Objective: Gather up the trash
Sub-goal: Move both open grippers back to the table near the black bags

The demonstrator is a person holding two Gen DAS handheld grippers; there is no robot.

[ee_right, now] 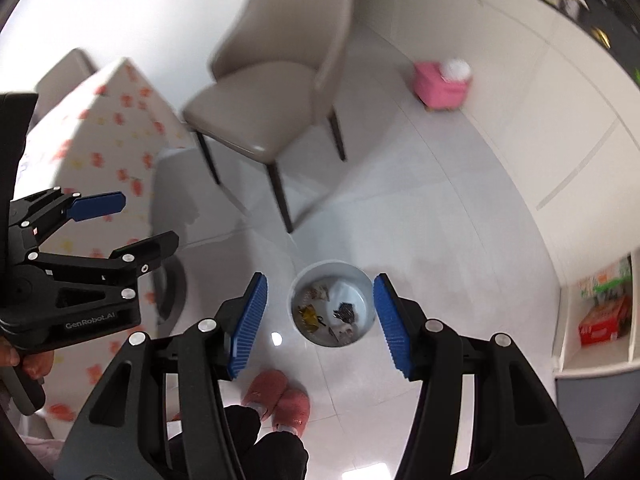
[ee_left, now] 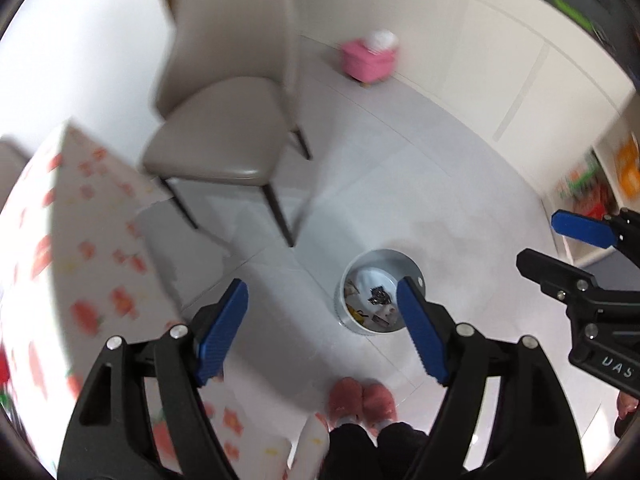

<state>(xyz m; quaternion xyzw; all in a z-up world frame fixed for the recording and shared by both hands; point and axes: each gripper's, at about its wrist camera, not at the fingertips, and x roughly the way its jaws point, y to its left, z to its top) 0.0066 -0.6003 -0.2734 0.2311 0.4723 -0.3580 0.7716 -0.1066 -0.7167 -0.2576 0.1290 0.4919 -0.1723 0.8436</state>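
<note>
White and round, the trash bin (ee_right: 331, 303) stands on the tiled floor (ee_right: 440, 240), scraps inside — perhaps wrappers, the blur hides detail. Above it both are released, nothing between the jaws: left hand-held gripper (ee_left: 322, 330), right hand-held gripper (ee_right: 320, 320). A beige chair (ee_right: 256, 120) stands beyond — near the flowered worktop (ee_right: 112, 128).

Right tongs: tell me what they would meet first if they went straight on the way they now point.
Probably the white trash bin on the floor: it sits between the open, empty right tongs in their own view, well below them. Depth is uncertain.
</note>
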